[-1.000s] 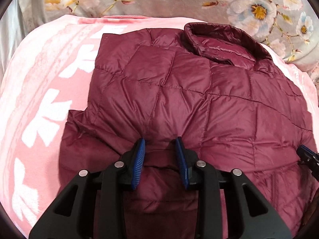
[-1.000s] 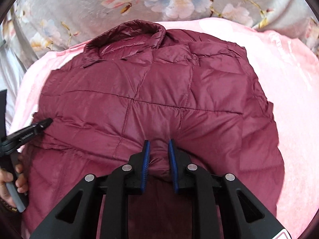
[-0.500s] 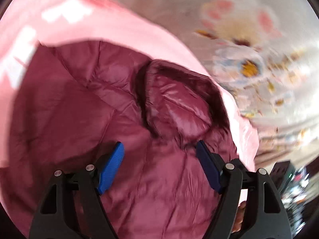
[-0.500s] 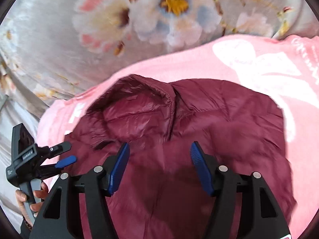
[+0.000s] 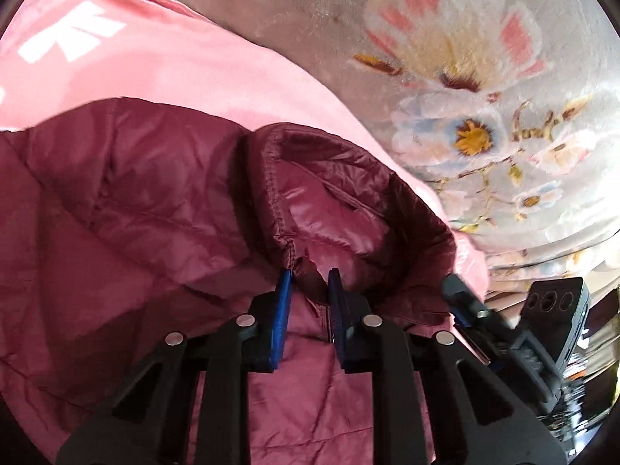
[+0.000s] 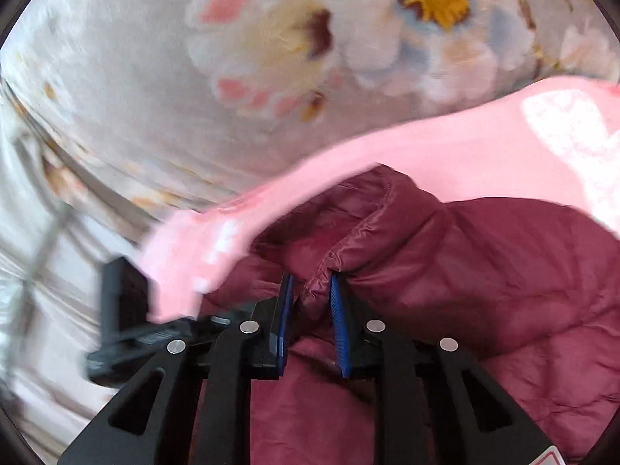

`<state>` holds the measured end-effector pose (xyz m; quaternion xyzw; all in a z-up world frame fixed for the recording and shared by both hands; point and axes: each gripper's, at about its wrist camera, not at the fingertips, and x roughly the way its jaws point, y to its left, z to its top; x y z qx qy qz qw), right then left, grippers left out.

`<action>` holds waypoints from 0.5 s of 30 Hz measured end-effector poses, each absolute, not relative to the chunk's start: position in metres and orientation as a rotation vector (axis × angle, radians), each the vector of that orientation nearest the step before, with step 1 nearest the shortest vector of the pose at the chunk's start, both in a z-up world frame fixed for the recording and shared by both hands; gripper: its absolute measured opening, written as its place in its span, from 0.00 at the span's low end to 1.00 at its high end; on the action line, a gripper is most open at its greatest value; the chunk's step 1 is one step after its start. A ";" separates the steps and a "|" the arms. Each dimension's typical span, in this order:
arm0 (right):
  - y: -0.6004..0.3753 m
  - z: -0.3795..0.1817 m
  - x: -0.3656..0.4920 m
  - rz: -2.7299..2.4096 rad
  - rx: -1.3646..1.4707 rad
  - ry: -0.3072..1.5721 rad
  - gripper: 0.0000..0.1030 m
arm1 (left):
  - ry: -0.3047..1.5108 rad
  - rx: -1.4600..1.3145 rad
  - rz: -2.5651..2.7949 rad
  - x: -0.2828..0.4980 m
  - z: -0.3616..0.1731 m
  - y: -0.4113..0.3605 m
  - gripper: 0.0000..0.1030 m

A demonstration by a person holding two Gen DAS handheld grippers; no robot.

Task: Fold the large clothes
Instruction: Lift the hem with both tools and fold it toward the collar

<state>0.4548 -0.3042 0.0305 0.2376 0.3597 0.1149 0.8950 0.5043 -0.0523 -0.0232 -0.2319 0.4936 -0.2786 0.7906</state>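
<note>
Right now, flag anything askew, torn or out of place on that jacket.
Nothing torn or spilled. The maroon puffer jacket lies rumpled on the pink blanket, its collar bunched. The left gripper and right gripper are closing on collar-edge fabric, which explains the bunching.

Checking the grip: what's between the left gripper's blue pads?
In the left wrist view, the left gripper is closing on the collar edge of the maroon jacket.
</note>
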 end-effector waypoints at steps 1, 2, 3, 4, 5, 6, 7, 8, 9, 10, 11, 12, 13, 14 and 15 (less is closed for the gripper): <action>-0.301 0.026 0.453 0.210 0.444 0.770 0.19 | 1.068 -0.476 -0.590 0.503 -0.026 -0.051 0.17; -0.297 0.017 0.450 0.194 0.406 0.803 0.20 | 1.078 -0.455 -0.580 0.501 -0.031 -0.050 0.17; -0.295 0.009 0.448 0.188 0.399 0.834 0.20 | 1.083 -0.446 -0.573 0.500 -0.037 -0.049 0.16; -0.296 0.004 0.445 0.184 0.407 0.846 0.19 | 1.088 -0.444 -0.567 0.500 -0.040 -0.046 0.16; -0.299 0.000 0.442 0.173 0.416 0.848 0.16 | 1.093 -0.444 -0.560 0.500 -0.045 -0.044 0.14; -0.303 -0.002 0.439 0.164 0.426 0.840 0.11 | 1.097 -0.448 -0.558 0.500 -0.050 -0.042 0.11; -0.307 -0.001 0.436 0.159 0.437 0.827 0.08 | 1.097 -0.450 -0.557 0.499 -0.052 -0.040 0.11; -0.312 0.000 0.430 0.154 0.454 0.810 0.08 | 1.092 -0.447 -0.564 0.497 -0.052 -0.038 0.10; -0.317 0.002 0.426 0.159 0.472 0.798 0.08 | 1.082 -0.439 -0.568 0.494 -0.051 -0.036 0.09; -0.325 0.004 0.417 0.160 0.484 0.776 0.07 | 1.061 -0.412 -0.564 0.491 -0.048 -0.034 0.09; -0.327 0.004 0.416 0.155 0.480 0.772 0.07 | 1.042 -0.381 -0.556 0.489 -0.046 -0.032 0.08; -0.332 0.002 0.413 0.150 0.476 0.776 0.07 | 1.035 -0.353 -0.541 0.488 -0.048 -0.030 0.02; -0.340 -0.005 0.412 0.127 0.470 0.800 0.07 | 1.042 -0.339 -0.532 0.489 -0.052 -0.029 0.02; -0.344 -0.012 0.413 0.109 0.470 0.824 0.06 | 1.057 -0.340 -0.530 0.490 -0.060 -0.027 0.00; -0.347 -0.022 0.416 0.102 0.478 0.857 0.06 | 1.067 -0.352 -0.535 0.491 -0.067 -0.024 0.00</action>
